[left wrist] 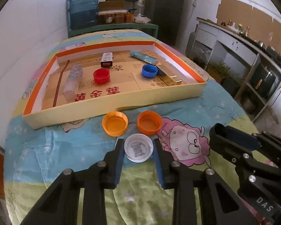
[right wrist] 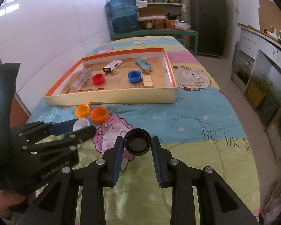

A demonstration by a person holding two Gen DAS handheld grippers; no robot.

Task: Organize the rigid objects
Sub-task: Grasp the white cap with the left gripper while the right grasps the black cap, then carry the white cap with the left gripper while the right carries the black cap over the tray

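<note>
Left gripper (left wrist: 138,148) is closed on a white cap (left wrist: 138,150), fingers (left wrist: 119,153) pressing both sides; the cap sits open side up on the quilt (left wrist: 206,108), which covers a bed. Right gripper (right wrist: 137,144) grips a black cap (right wrist: 138,142) the same way, clear of the quilt's lamb print. Just beyond the white cap lie two orange caps, one lighter (left wrist: 115,123) and one darker (left wrist: 149,122), side by side and apart from it, between the left gripper and the near wall of the tray (left wrist: 110,106). That low wall stands across the path to the tray floor. Inside the tray: a red cap (left wrist: 101,76), a blue cap (left wrist: 149,70), a clear box (left wrist: 73,81) at left, a white stick (left wrist: 107,59) and a teal pack (left wrist: 143,57) toward the far wall, and a gold box (left wrist: 170,74) at right. The grippers sit near each other, not touching. A water jug (left wrist: 84,9) and shelves (left wrist: 119,0) stand beyond the bed.
</note>
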